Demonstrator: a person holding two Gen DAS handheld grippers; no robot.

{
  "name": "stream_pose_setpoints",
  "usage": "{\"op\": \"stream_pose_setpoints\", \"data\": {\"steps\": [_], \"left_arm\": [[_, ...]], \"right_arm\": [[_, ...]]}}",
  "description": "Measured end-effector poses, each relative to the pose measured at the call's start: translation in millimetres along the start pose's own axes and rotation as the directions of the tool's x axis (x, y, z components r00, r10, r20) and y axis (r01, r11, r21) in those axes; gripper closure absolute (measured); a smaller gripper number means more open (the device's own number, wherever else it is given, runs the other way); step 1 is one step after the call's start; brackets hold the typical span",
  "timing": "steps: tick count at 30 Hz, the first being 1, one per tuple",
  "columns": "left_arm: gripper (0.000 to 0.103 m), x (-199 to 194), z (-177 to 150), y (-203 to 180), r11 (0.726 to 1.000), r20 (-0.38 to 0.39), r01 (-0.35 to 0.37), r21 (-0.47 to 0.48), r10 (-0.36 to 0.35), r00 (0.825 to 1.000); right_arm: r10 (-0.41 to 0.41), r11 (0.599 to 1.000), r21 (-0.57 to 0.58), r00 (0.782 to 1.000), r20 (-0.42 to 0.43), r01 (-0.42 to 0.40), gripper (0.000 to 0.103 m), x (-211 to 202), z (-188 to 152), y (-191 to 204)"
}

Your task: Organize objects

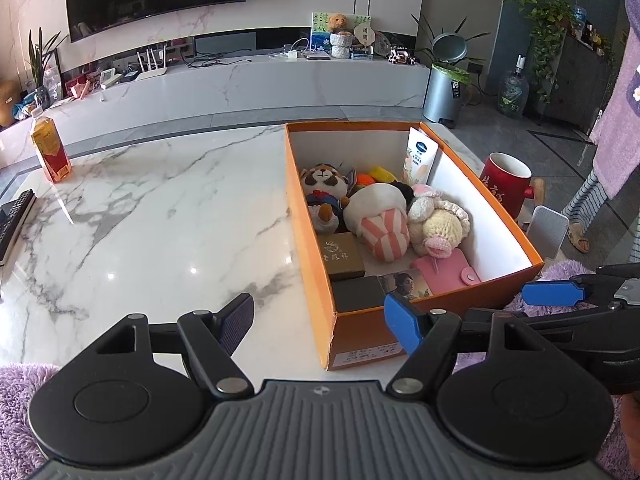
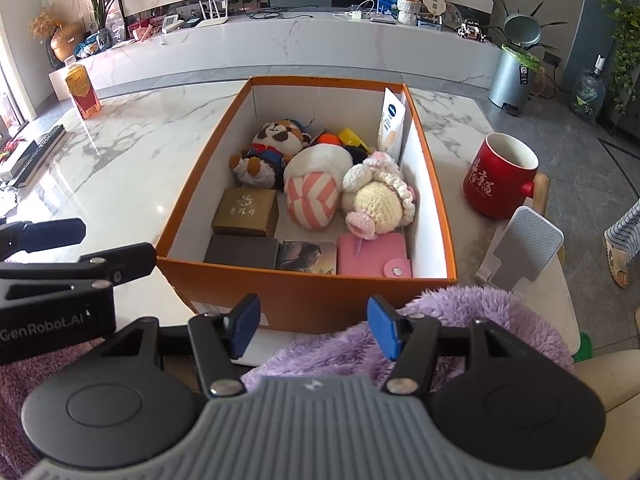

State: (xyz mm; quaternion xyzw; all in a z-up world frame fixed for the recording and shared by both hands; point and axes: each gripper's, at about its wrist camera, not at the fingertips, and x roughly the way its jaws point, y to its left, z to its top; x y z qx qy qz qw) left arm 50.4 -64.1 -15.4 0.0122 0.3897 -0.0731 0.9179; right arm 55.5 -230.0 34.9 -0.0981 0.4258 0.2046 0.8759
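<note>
Box [image 2: 304, 296] of orange card sits on my marble table [image 1: 160, 208], toward its right side, lid off and packed. From my right wrist view I look straight down into it: a panda plush [image 2: 268, 148] at the back left, a pink-striped plush [image 2: 312, 192] in the middle, a crocheted doll [image 2: 380, 200] to its right, touching it. Along the near wall lie a gold case [image 2: 246, 212], a dark case [image 2: 242, 252] just in front of it, a photo card [image 2: 308, 256] and a pink wallet [image 2: 374, 256] with a snap tab. A white tube [image 2: 392, 124] leans upright against the right wall, and something orange and yellow shows behind the plush toys; I cannot tell what.

My left gripper [image 1: 320, 320] hovers at the box's near left corner, fingers spread wide and empty, one pad over bare marble and the blue one over the corner. My right gripper [image 2: 314, 326] hangs before the near wall, fingers likewise parted and holding nothing, with my purple fleece sleeve [image 2: 440, 320] bunched beneath it.

Outside the box, a red mug [image 2: 500, 176] stands just beside its right wall, with a grey stand [image 2: 524, 248] near it at the table's edge. A juice carton [image 1: 50, 148] stands well apart at the far left, and a remote [image 1: 14, 220] lies at the left edge.
</note>
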Motion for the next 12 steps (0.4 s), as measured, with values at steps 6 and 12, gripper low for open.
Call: {"op": "stream_pose_setpoints", "data": {"steps": [6,12], "left_arm": [[0.018,-1.7,0.2,0.4,1.0,0.006,-0.001,0.001,0.001,1.0],[0.018,-2.6,-0.4,0.5,1.0,0.005,0.001,0.002,-0.001,1.0]], "right_arm": [[0.0,1.0,0.0,1.0,0.001,0.0,0.041,-0.3,-0.3,0.3],[0.001,1.0,0.001,1.0,-0.001,-0.001,0.041,-0.6,-0.4,0.9]]}}
